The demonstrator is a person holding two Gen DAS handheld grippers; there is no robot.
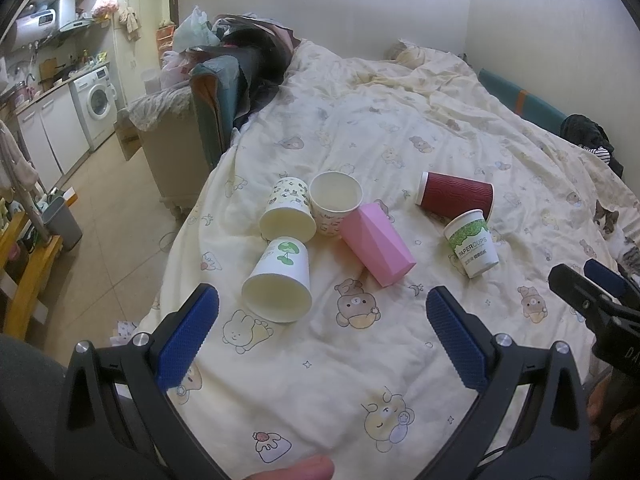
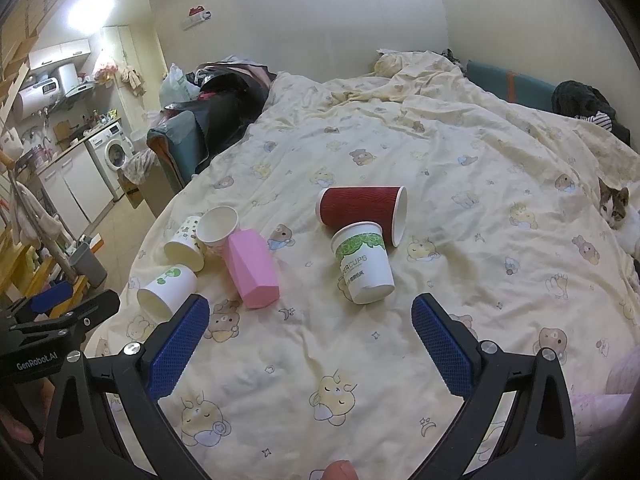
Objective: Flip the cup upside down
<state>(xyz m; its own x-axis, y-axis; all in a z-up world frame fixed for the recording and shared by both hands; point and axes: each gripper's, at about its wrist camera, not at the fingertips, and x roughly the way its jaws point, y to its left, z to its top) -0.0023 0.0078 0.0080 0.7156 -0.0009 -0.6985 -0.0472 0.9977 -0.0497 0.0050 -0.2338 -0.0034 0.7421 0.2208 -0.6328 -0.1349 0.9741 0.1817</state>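
Note:
Several cups lie on a cream bear-print duvet (image 1: 360, 360). A white cup with a green cherry print (image 1: 280, 280) (image 2: 168, 290) lies on its side, mouth toward me. A patterned cup (image 1: 288, 212), a white cup (image 1: 334, 204), a pink faceted cup (image 1: 376, 246) (image 2: 252, 268), a dark red ribbed cup (image 1: 456, 196) (image 2: 360, 210) and a green-and-white paper cup (image 1: 472, 246) (image 2: 364, 264) lie around it. My left gripper (image 1: 322, 312) is open and empty, just short of the cherry cup. My right gripper (image 2: 310, 316) is open and empty, just short of the green-and-white cup.
A cat (image 2: 614, 208) lies at the bed's right edge. The bed's left edge drops to a tiled floor (image 1: 100, 220) with a grey bin (image 1: 64, 220). A sofa piled with bags (image 1: 208, 92) stands beyond; a kitchen with a washing machine (image 1: 96, 104) is far left.

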